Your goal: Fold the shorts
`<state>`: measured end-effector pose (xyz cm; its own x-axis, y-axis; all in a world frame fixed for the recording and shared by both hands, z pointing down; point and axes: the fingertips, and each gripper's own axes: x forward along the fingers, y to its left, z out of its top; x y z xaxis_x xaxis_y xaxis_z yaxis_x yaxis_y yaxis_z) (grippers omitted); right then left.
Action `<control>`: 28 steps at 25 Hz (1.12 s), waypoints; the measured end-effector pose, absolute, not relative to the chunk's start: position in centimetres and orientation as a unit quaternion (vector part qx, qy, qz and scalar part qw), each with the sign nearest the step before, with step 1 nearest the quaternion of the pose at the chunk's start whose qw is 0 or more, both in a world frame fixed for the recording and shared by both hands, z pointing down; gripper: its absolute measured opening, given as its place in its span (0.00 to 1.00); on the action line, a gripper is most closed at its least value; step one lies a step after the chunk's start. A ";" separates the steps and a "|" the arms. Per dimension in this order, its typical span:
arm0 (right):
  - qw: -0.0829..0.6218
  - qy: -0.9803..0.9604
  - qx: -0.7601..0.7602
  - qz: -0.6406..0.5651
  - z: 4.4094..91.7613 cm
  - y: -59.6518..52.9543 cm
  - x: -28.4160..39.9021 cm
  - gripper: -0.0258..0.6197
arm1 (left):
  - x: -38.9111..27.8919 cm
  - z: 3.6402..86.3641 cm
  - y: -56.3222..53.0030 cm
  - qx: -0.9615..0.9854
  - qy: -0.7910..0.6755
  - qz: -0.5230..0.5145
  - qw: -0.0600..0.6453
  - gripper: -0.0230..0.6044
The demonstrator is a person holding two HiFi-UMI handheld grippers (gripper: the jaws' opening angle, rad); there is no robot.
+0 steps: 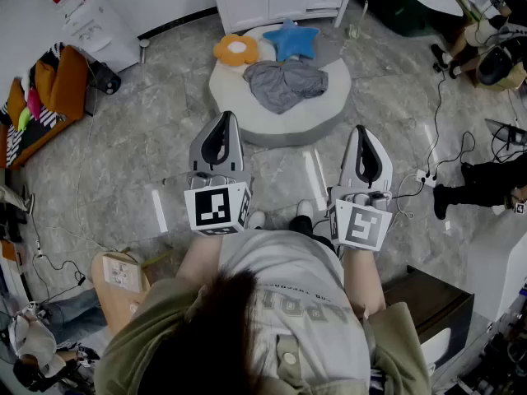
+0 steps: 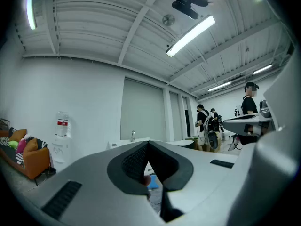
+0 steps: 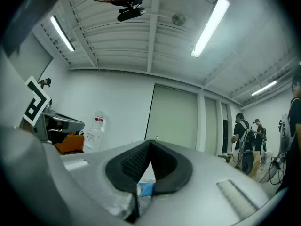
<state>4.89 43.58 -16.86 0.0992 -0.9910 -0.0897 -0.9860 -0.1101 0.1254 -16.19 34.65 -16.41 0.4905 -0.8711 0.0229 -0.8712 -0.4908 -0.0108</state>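
Orange sofa (image 1: 64,85): far left, strewn with bright cloths.
Water dispenser (image 1: 89,13): against the wall, beyond the sofa.
Cardboard box (image 1: 120,275): on the floor, lower left.
Left gripper (image 1: 224,117): held level over the marble floor; jaws fully together, nothing between them.
Flower cushion (image 1: 236,49): orange and white, at the back left of the round white pad (image 1: 284,126).
Shorts (image 1: 284,83): grey, crumpled and unfolded, at the middle of the pad, ahead of both grippers and well apart from them.
Star cushion (image 1: 291,38): blue, behind the shorts.
Right gripper (image 1: 363,129): level, jaws closed, empty.
Cables (image 1: 436,151): on the floor, right.
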 end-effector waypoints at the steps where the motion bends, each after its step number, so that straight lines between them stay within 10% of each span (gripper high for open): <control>1: 0.021 -0.667 0.741 -0.080 -18.0 43.3 4.8 0.04 | -16.0 -16.4 34.6 0.863 -0.505 0.013 0.001 0.05; 25: -0.023 -0.712 0.701 -0.039 -18.0 39.4 11.6 0.04 | -10.0 -14.6 33.0 0.848 -0.527 0.049 0.024 0.06; 28: -0.017 -0.739 0.673 -0.040 -17.0 38.4 12.7 0.21 | -8.1 -14.0 32.6 0.855 -0.516 0.045 0.034 0.32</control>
<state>12.74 38.39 -16.96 -0.0942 -0.9924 -0.0787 -0.9951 0.0916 0.0366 -8.11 32.60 -14.01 0.4637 -0.8789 0.1117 -0.8850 -0.4655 0.0108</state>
